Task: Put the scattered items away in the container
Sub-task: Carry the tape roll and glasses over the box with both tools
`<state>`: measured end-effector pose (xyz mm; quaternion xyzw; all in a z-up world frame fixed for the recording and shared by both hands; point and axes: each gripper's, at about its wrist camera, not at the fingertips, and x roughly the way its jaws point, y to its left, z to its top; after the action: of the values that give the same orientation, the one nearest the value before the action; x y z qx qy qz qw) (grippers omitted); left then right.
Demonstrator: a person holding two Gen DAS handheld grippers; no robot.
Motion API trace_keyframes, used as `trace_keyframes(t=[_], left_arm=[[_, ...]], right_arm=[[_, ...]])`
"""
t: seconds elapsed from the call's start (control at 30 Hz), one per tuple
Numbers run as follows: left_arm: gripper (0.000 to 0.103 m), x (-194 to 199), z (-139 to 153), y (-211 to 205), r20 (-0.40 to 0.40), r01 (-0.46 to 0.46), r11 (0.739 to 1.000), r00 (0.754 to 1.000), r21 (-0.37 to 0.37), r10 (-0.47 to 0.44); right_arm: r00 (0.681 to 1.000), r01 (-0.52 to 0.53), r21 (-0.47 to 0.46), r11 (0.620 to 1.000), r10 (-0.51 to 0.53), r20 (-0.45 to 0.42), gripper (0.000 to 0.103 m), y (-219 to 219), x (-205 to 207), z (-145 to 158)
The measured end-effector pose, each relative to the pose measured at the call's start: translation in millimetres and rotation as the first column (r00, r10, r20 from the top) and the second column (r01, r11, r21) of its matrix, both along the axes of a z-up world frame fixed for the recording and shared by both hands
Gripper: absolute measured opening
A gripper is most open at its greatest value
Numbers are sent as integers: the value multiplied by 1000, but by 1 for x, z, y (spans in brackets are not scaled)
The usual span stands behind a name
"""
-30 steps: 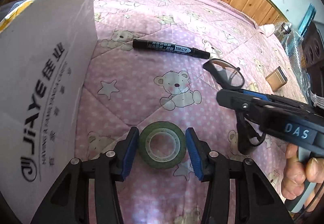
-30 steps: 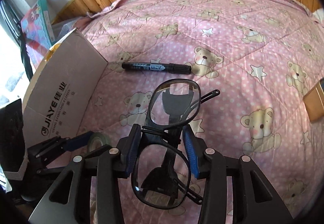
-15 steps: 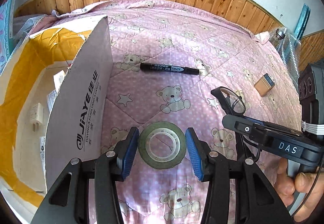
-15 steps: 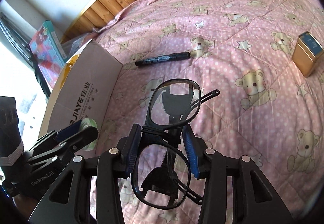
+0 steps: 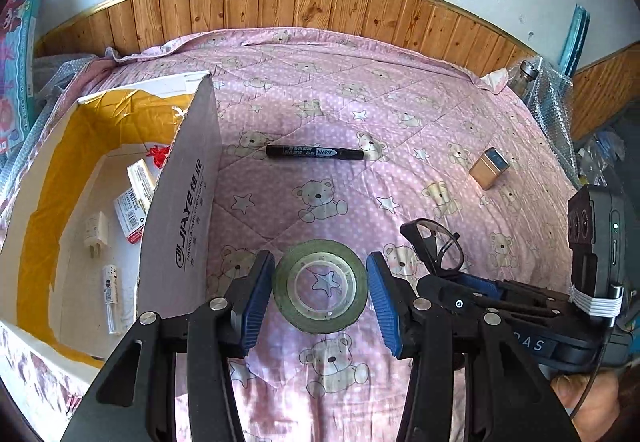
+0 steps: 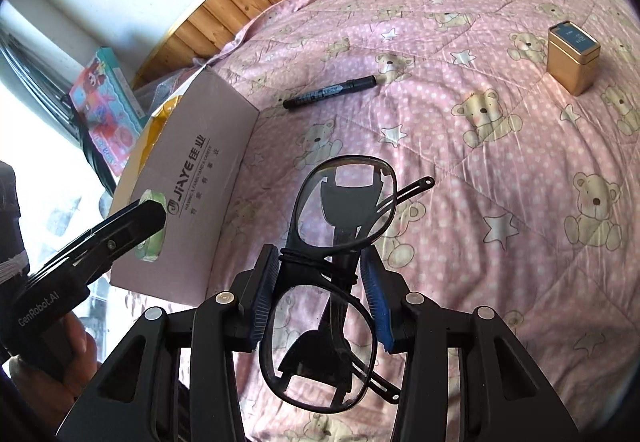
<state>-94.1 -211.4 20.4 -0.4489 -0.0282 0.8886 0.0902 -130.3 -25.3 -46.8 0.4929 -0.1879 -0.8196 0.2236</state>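
Note:
A green tape roll (image 5: 320, 324) hangs above the pink bear-print quilt (image 5: 400, 102), with my left gripper (image 5: 320, 266) shut on it. Just to its left stands the open cardboard box (image 5: 184, 210) with a yellow lining. My right gripper (image 6: 320, 262) is shut on the bridge of black-framed glasses (image 6: 320, 330), held in the air to the right of the box (image 6: 200, 170). The glasses (image 5: 436, 246) also show in the left wrist view. A black marker (image 5: 316, 153) lies on the quilt beyond the tape. A gold tin (image 6: 572, 58) stands far right.
Several small white packets and a plug adapter (image 5: 96, 234) lie in the box. A wood-panelled wall (image 5: 320, 2) runs behind the bed. A bottle and bubble wrap (image 5: 536, 82) sit at the far right corner, and a colourful carton (image 6: 108, 106) is left of the box.
Both grippers have risen and drawn back with their items still held. The quilt looks farther off, and the box's inside has come into the left wrist view.

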Motion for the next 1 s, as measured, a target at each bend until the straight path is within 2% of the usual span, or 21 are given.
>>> trace_keyframes(t=[0.53, 1.0], left_arm=[[49, 38, 36, -7, -76, -8, 1000, 997, 21, 9], [49, 59, 54, -33, -118, -44, 998, 992, 43, 49]], right_arm=[[997, -37, -16, 999, 36, -62, 45, -14, 38, 32], [992, -82, -25, 996, 79, -101, 45, -39, 55, 55]])
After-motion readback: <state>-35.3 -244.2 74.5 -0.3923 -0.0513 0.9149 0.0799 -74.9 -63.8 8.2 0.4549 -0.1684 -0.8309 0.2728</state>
